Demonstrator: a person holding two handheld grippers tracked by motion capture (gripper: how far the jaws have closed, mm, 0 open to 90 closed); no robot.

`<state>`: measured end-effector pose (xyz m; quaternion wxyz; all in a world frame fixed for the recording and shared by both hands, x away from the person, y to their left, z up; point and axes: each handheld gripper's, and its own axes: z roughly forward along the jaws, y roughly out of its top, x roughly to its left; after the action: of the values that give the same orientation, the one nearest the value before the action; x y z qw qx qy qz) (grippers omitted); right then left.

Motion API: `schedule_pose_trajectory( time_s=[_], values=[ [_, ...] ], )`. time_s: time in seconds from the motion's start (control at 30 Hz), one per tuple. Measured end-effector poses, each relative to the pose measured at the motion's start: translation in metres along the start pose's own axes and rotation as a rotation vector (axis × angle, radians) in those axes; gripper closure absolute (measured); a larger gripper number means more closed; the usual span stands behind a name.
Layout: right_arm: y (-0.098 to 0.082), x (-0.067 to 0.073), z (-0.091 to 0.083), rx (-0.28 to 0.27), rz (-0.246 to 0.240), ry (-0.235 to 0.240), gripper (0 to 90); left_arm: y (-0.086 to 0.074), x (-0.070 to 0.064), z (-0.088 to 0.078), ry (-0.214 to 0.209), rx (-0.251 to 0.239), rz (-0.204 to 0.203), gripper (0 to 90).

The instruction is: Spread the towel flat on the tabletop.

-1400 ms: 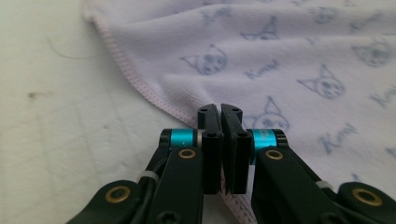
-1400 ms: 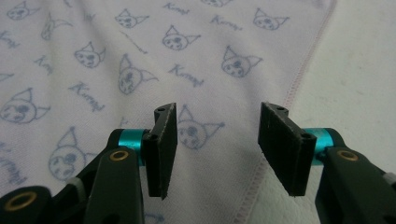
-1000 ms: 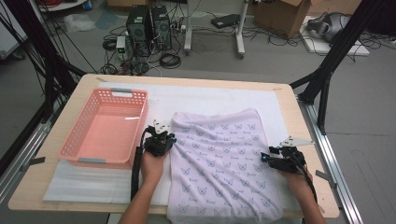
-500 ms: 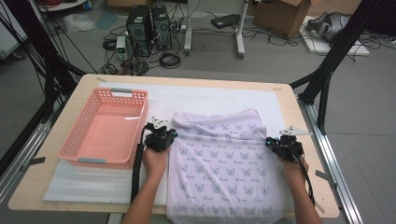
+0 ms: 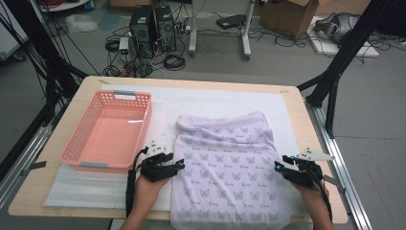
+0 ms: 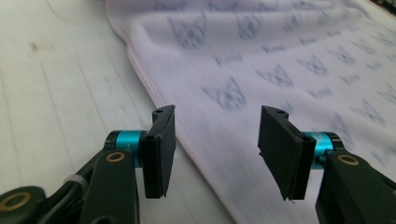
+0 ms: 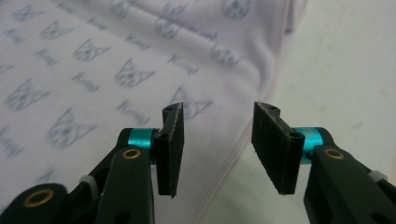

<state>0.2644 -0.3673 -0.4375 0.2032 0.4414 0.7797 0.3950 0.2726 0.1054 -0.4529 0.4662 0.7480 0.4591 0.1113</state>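
Note:
A pale lilac cloth (image 5: pixel 227 167) printed with small cat faces lies flat on the white mat, its near end hanging over the table's front edge. My left gripper (image 5: pixel 181 165) sits at the cloth's left edge; its jaws have just been opening and stand apart above the hem (image 6: pixel 159 100) with nothing pressed between them. My right gripper (image 5: pixel 277 166) is at the cloth's right edge, jaws likewise just opened, the hem (image 7: pixel 261 98) running below the gap. The left gripper (image 6: pixel 215 149) and the right gripper (image 7: pixel 217 144) hold nothing.
A pink plastic basket (image 5: pixel 76 153) stands empty at the left of the white mat (image 5: pixel 215 103). The wooden table's edge (image 5: pixel 340 191) runs close to my right hand. Black frame posts, computers and cables stand on the floor beyond the table.
Both hands have drawn back toward the table's front along the cloth's side edges. The cloth's far end now lies lower and flatter than before.

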Motion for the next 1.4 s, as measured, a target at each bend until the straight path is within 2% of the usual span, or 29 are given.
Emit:
schedule_pose_trajectory(
  time_s=[0.07, 0.13, 0.17, 0.27, 0.3, 0.33, 0.37, 0.4, 0.43, 0.47, 0.5, 0.6, 0.67, 0.7, 0.8, 0.87, 0.93, 0.97, 1.03, 1.07, 1.13, 1.2, 1.23, 1.3, 1.33, 1.4],
  values=[
    [-0.007, 0.004, -0.007, 0.004, -0.006, 0.018, 52.7, -0.006, -0.003, -0.009, -0.027, -0.001, -0.024, 47.7],
    [-0.013, 0.007, -0.014, 0.011, 0.010, 0.026, 52.4, -0.009, -0.006, -0.013, -0.071, 0.040, -0.049, 49.2],
    [-0.017, 0.008, -0.018, 0.010, 0.022, 0.029, 52.4, -0.011, -0.009, -0.014, -0.075, 0.055, -0.048, 49.2],
    [-0.025, 0.014, -0.025, 0.014, 0.020, 0.036, 52.8, -0.020, -0.020, -0.016, -0.087, 0.041, -0.029, 49.3],
    [-0.027, 0.015, -0.026, 0.023, 0.014, 0.035, 53.0, -0.021, -0.024, -0.016, -0.071, 0.042, -0.011, 54.2],
    [-0.028, 0.016, -0.027, 0.024, 0.014, 0.037, 53.2, -0.024, -0.029, -0.016, -0.030, 0.030, 0.024, 58.3],
    [-0.030, 0.016, -0.027, 0.026, 0.018, 0.037, 53.6, -0.026, -0.034, -0.016, 0.023, 0.024, 0.066, 66.3],
    [-0.030, 0.016, -0.027, 0.032, 0.022, 0.042, 54.9, -0.026, -0.036, -0.017, 0.053, 0.029, 0.101, 75.9],
    [-0.031, 0.017, -0.025, 0.036, 0.018, 0.046, 57.0, -0.026, -0.036, -0.017, 0.039, 0.032, 0.095, 84.4],
    [-0.031, 0.018, -0.023, 0.040, 0.018, 0.057, 60.4, -0.026, -0.034, -0.018, 0.036, 0.032, 0.084, 87.0],
    [-0.030, 0.019, -0.022, 0.049, 0.020, 0.070, 62.2, -0.027, -0.033, -0.020, 0.034, 0.036, 0.080, 87.5],
    [-0.029, 0.022, -0.019, 0.064, 0.002, 0.066, 72.5, -0.031, -0.025, -0.033, 0.044, 0.042, 0.043, 87.8],
    [-0.029, 0.020, -0.018, 0.067, 0.021, 0.111, 85.7, -0.036, -0.019, -0.044, 0.045, 0.039, 0.023, 88.2],
    [-0.029, 0.021, -0.018, 0.072, 0.028, 0.133, 86.4, -0.039, -0.017, -0.049, 0.037, 0.038, 0.014, 88.2],
    [-0.028, 0.024, -0.018, 0.082, 0.025, 0.162, 87.3, -0.047, -0.017, -0.059, 0.027, 0.038, 0.022, 88.1],
    [-0.030, 0.028, -0.024, 0.086, 0.010, 0.162, 87.5, -0.049, -0.019, -0.062, 0.013, 0.034, 0.028, 88.1],
    [-0.033, 0.031, -0.034, 0.103, -0.019, 0.140, 87.7, -0.049, -0.022, -0.061, -0.021, 0.019, 0.037, 87.4],
    [-0.036, 0.032, -0.039, 0.118, -0.030, 0.128, 87.7, -0.050, -0.024, -0.059, -0.034, 0.011, 0.037, 85.2],
    [-0.041, 0.034, -0.047, 0.136, -0.053, 0.110, 87.7, -0.049, -0.025, -0.054, -0.007, 0.000, 0.035, 65.9],
    [-0.043, 0.034, -0.050, 0.139, -0.055, 0.122, 87.6, -0.048, -0.024, -0.052, -0.011, -0.004, 0.026, 59.1],
    [-0.045, 0.033, -0.052, 0.114, -0.045, 0.144, 83.6, -0.043, -0.023, -0.048, -0.015, -0.022, 0.011, 54.1],
    [-0.042, 0.031, -0.051, 0.075, -0.017, 0.135, 69.4, -0.037, -0.023, -0.042, -0.038, -0.034, 0.002, 52.8],
    [-0.040, 0.031, -0.049, 0.059, 0.003, 0.120, 67.8, -0.035, -0.025, -0.038, -0.047, -0.032, -0.004, 52.5],
    [-0.038, 0.030, -0.045, 0.043, 0.016, 0.090, 63.2, -0.033, -0.031, -0.027, -0.050, 0.011, 0.022, 52.7],
    [-0.037, 0.030, -0.043, 0.037, 0.026, 0.075, 63.2, -0.034, -0.036, -0.025, -0.014, 0.004, 0.046, 53.2],
    [-0.035, 0.029, -0.038, 0.037, 0.032, 0.050, 62.3, -0.035, -0.042, -0.024, 0.066, 0.008, 0.095, 69.5]
  ],
)
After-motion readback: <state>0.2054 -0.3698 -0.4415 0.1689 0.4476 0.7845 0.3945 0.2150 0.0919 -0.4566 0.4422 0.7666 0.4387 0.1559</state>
